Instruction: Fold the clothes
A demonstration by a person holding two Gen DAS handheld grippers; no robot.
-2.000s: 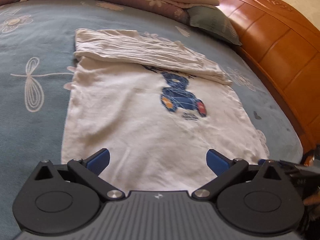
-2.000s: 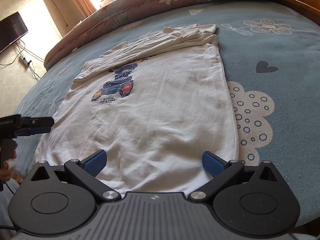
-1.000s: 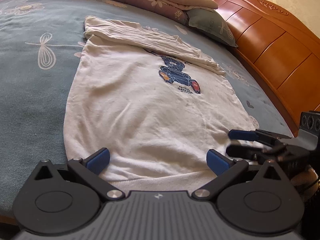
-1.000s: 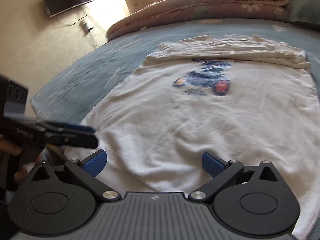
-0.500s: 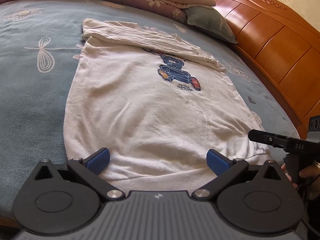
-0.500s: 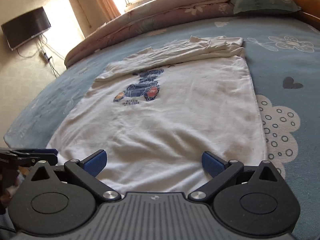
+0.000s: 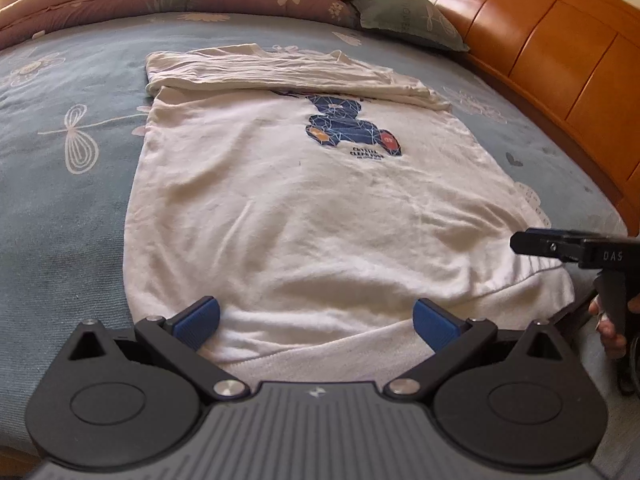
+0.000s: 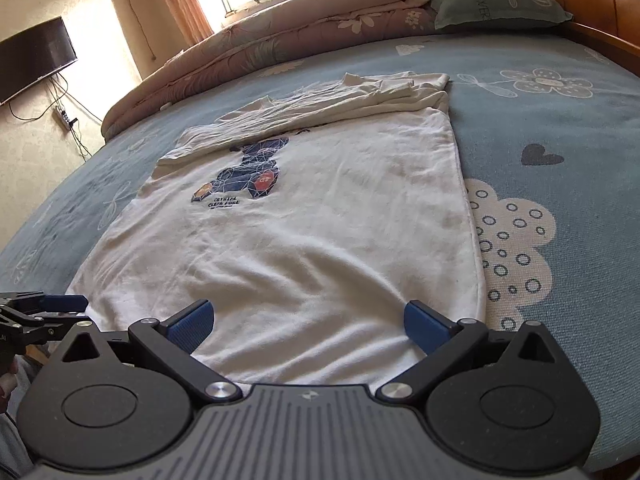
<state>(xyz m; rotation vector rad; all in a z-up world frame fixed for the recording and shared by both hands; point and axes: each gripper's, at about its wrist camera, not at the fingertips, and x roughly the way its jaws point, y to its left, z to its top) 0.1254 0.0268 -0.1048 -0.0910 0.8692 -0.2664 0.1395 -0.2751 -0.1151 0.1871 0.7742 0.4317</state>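
Soft, creased cotton-like T-shirt [image 7: 304, 208] on a matt woven bedspread [image 7: 60, 200] — headboard [image 7: 560, 60] glossy varnished wood.

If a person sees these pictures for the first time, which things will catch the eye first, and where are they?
First comes the white T-shirt with a dark blue bear print, spread flat in the middle of the blue flowered bedspread, its top part already folded down at the far end. Next, the left gripper and right gripper stand open over the near hem, and the orange wooden headboard runs along the right.
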